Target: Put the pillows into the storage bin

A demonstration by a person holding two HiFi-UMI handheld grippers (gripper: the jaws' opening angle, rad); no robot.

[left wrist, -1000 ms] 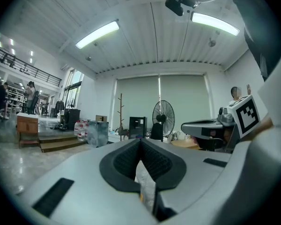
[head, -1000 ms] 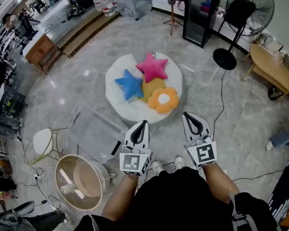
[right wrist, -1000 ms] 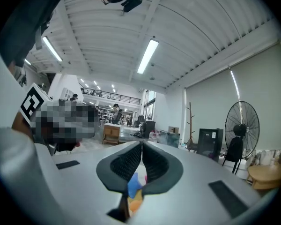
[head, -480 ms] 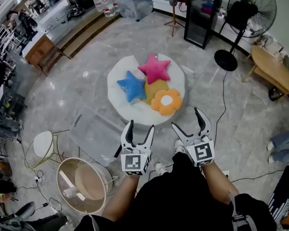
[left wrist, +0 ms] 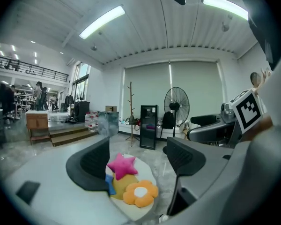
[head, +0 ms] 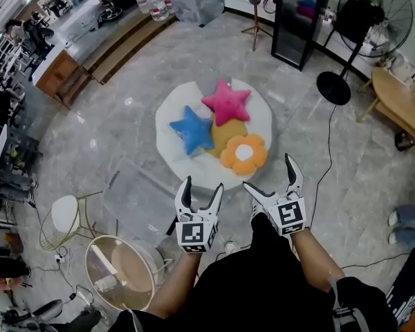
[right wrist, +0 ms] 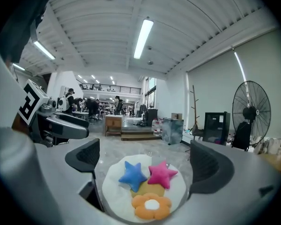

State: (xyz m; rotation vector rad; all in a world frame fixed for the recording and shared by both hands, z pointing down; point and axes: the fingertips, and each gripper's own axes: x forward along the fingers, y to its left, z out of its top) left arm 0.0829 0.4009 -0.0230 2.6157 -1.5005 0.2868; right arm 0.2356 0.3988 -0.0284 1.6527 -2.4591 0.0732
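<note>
Black-tipped jaws on my left gripper (head: 203, 185), pressed together a second ago, have just been opening and now stand wide with nothing between them, just right of the clear storage bin (head: 140, 198) on the floor. Ahead, the blue star pillow (head: 192, 128), pink star pillow (head: 227, 103), yellow pillow (head: 225, 133) and orange flower pillow (head: 244, 153) lie piled on the white round mat (head: 176, 161). My right gripper (head: 268, 173) has likewise swung wide and empty, both forearms reaching forward side by side toward the pile.
</note>
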